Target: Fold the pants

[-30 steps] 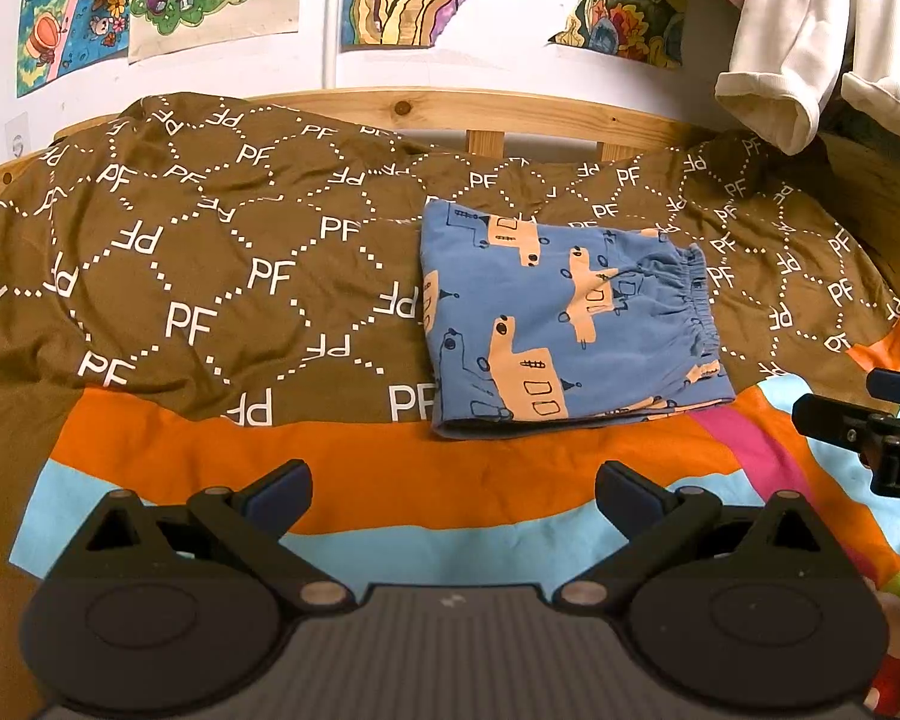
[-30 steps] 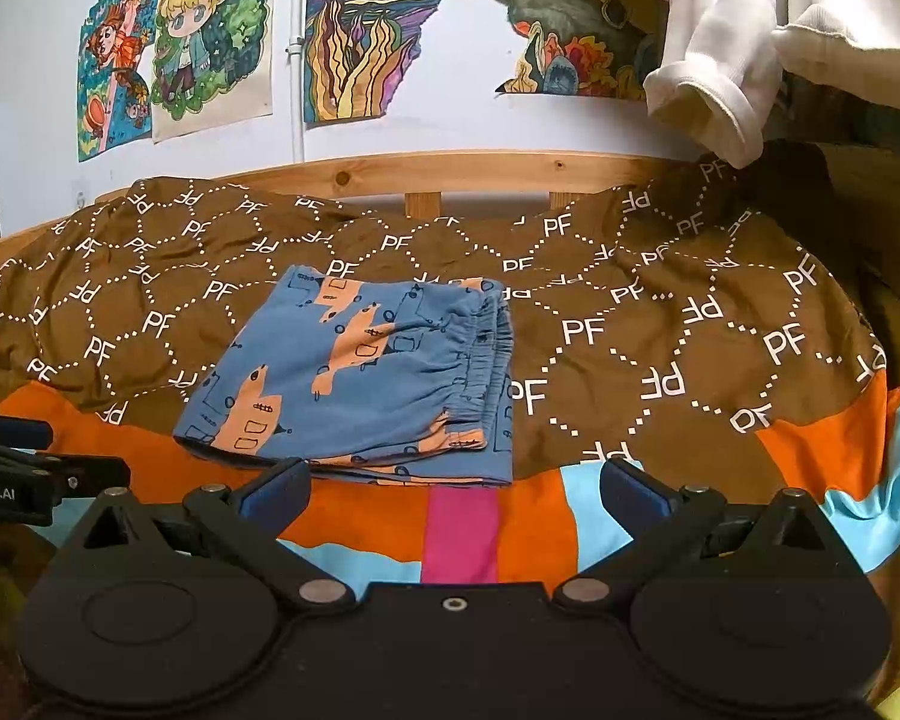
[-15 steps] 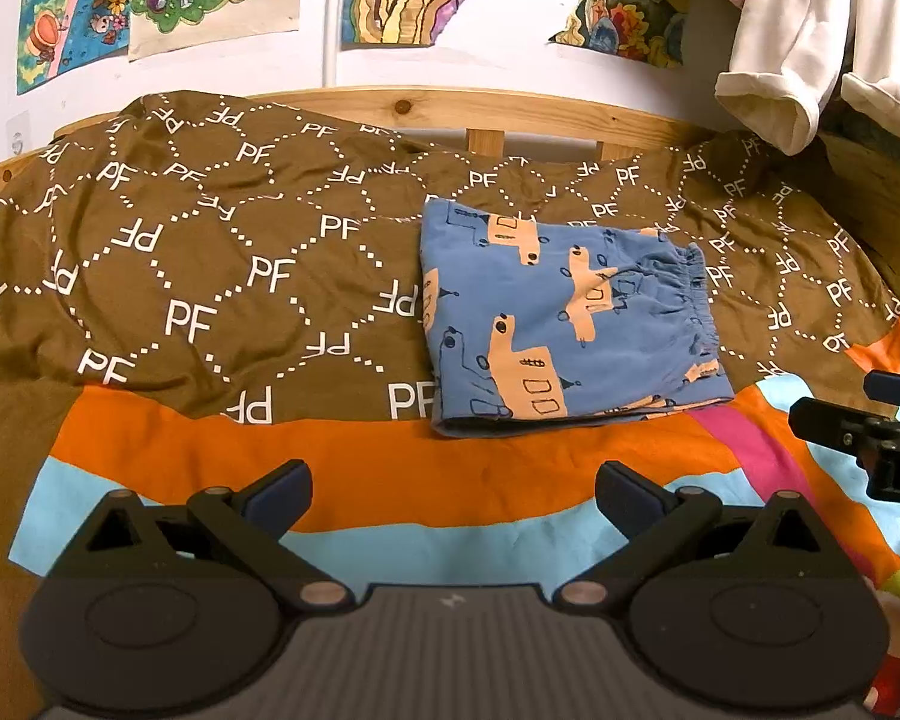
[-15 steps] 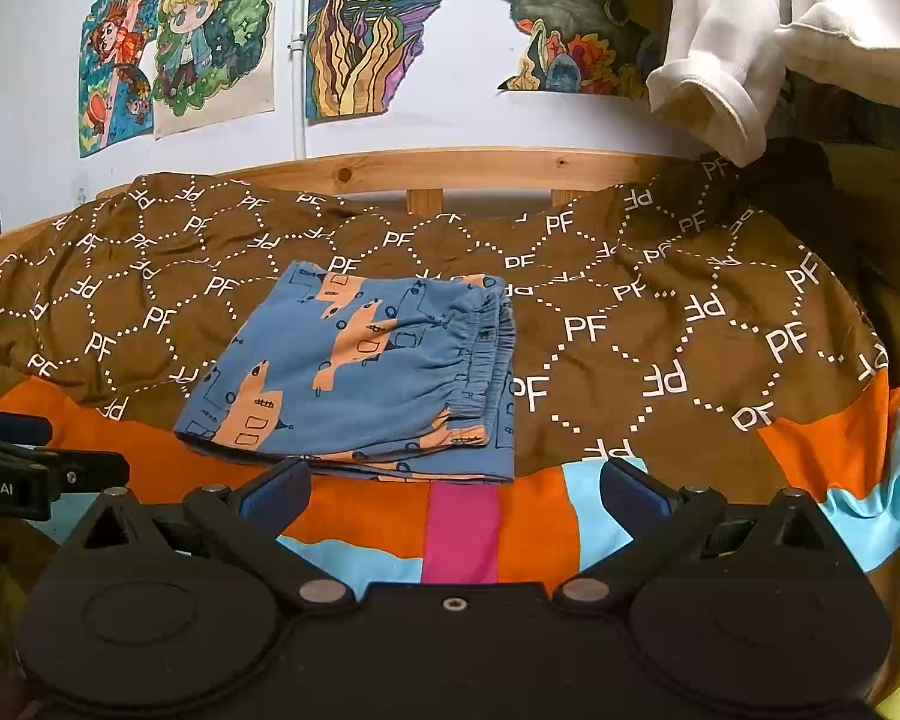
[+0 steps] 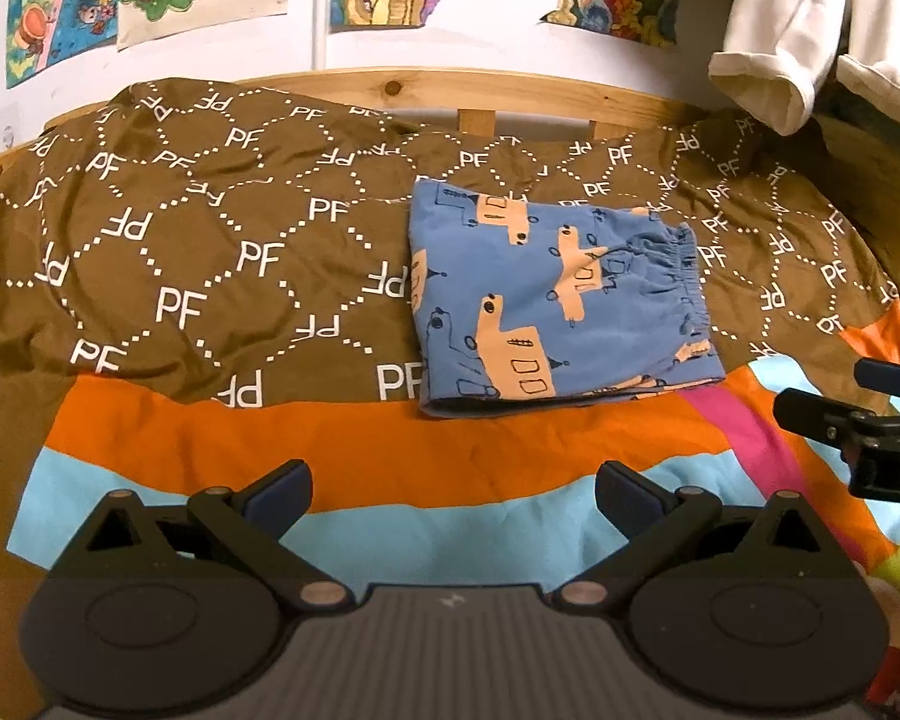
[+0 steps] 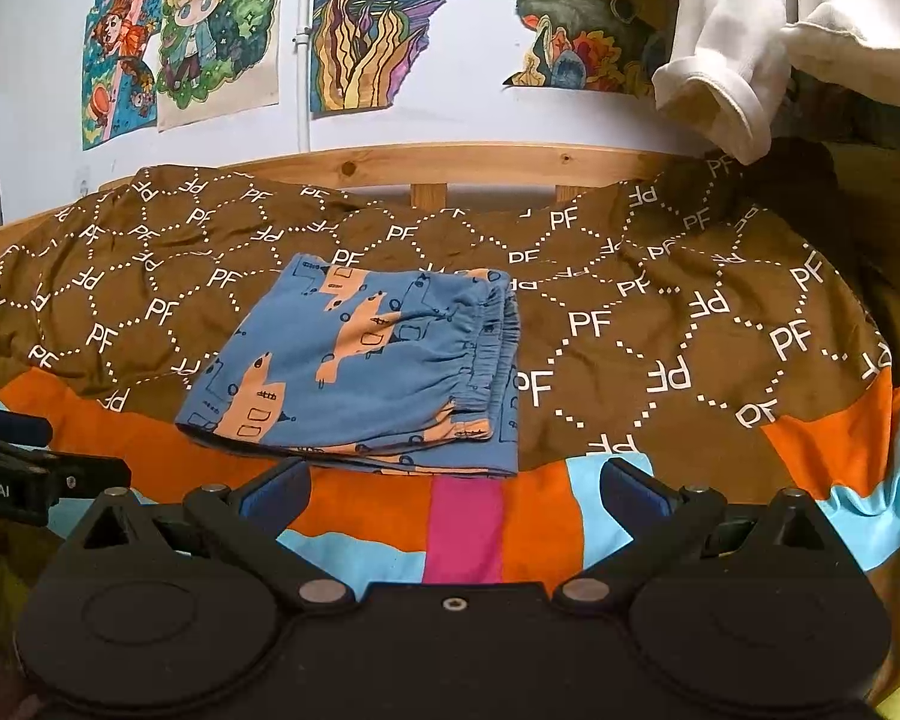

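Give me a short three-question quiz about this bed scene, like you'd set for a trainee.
1. True or false: the left gripper is clamped on the blue pants.
2. Where does the pants' gathered waistband lie? A) the side nearer the right gripper B) the side nearer the left gripper C) tucked out of sight
3. Fill in: the pants lie mostly on the ____ blanket printed with PF letters.

Key: 1. False; both grippers are open and short of the pants. 2. A. 3. brown.

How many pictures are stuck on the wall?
4 show: two cartoon pictures at left, a swirly one in the middle, a torn one at right. Hanging clothes may hide more.
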Demonstrator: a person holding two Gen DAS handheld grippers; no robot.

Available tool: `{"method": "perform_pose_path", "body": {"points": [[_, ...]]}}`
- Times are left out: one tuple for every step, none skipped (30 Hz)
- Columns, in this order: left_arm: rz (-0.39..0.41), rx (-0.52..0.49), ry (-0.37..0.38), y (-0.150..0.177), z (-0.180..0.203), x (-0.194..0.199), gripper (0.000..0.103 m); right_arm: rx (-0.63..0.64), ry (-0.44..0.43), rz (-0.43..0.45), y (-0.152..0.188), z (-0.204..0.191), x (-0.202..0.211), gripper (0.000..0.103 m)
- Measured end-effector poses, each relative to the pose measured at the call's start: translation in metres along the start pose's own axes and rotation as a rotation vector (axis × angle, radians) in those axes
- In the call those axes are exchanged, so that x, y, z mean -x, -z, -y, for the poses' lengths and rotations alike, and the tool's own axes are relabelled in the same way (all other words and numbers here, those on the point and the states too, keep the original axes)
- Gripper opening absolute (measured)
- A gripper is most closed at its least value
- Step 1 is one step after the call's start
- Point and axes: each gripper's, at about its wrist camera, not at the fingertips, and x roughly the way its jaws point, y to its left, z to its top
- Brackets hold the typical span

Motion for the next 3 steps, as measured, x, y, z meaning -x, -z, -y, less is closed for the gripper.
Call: {"method": "perform_pose_path", "body": {"points": [[-0.001, 0.003, 0.003, 0.0001, 0.0003, 0.0002, 0.103, -0.001, 0.0, 0.0, -0.0006, 0.0, -0.0001, 0.102], [-0.003, 0.005, 0.001, -0.0002, 0.0004, 0.0001, 0.103, -0.001, 0.001, 0.0, -0.0006, -0.0001, -0.0001, 0.102], [-0.004, 0.006, -0.003, -0.0004, 0.0005, 0.0, 0.103, -0.002, 0.0, 0.001, -0.0004, 0.0, 0.0, 0.102]]}}
